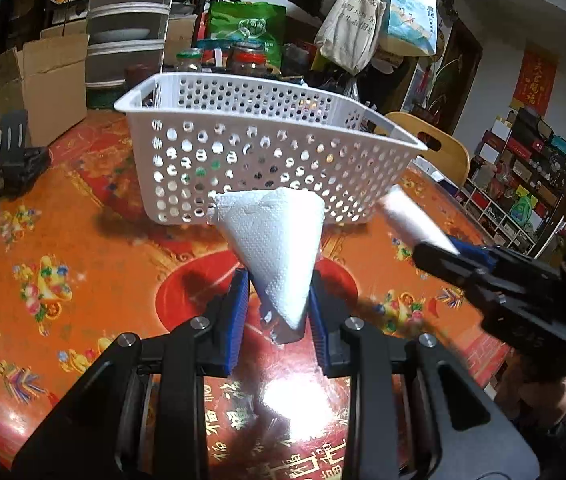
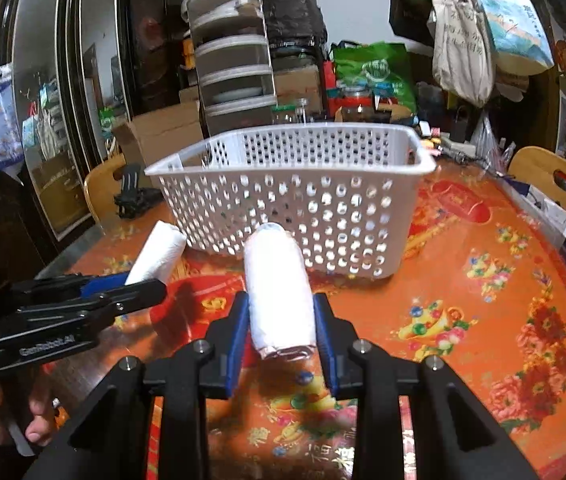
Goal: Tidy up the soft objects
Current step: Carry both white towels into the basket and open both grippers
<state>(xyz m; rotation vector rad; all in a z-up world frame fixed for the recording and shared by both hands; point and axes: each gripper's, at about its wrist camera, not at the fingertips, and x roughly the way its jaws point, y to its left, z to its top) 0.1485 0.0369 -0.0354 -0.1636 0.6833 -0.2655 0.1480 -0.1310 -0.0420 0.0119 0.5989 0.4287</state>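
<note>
Folded paper towel (image 1: 273, 252) pinched in left gripper (image 1: 279, 292), raised just before the white basket (image 1: 243, 148) | white roll (image 2: 279, 292) clamped in right gripper (image 2: 281, 312), also just before the basket | both above the red floral tablecloth (image 1: 83, 264)

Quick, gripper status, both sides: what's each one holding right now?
Left gripper: shut on the folded paper towel, held above the table.
Right gripper: shut on the white roll, near the white basket.

Basket (image 1: 267, 152) on floral red table (image 1: 95, 248)
</note>
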